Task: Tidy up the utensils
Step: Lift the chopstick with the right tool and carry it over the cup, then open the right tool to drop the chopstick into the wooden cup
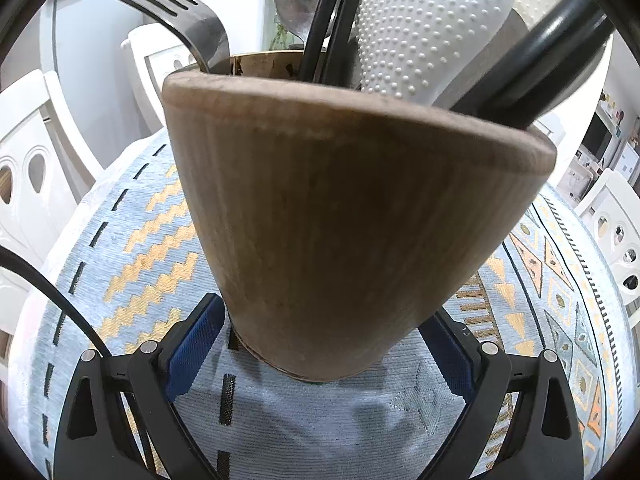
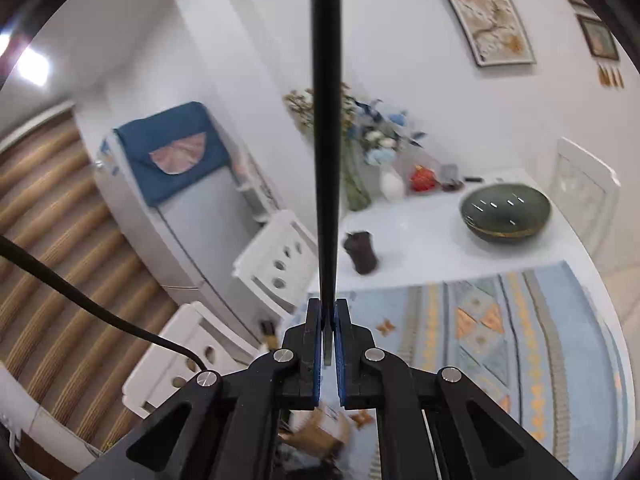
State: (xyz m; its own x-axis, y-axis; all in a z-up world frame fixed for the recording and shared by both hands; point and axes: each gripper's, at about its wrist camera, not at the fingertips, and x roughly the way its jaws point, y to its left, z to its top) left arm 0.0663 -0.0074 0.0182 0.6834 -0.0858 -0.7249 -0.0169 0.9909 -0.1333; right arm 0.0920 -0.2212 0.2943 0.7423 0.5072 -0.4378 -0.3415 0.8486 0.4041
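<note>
Utensils stand bunched in a wooden holder on the patterned blue tablecloth: a steel fork leans out at the left rim, a metal spoon rises at the back, and a white dimpled utensil and thick black handles crowd the right side. The holder sits between the blue pads of the left gripper, which flank its base on either side; the near pad looks close against the wood, but whether both press on it cannot be told.

One more utensil, a long black handle, is clamped in the right gripper. Its jaws are almost fully closed on the thin lower end, and the handle runs straight out from between the pads along the fingers, its blunt tip far from the gripper. Beyond it lie a white table with a dark green bowl and a vase of flowers.
</note>
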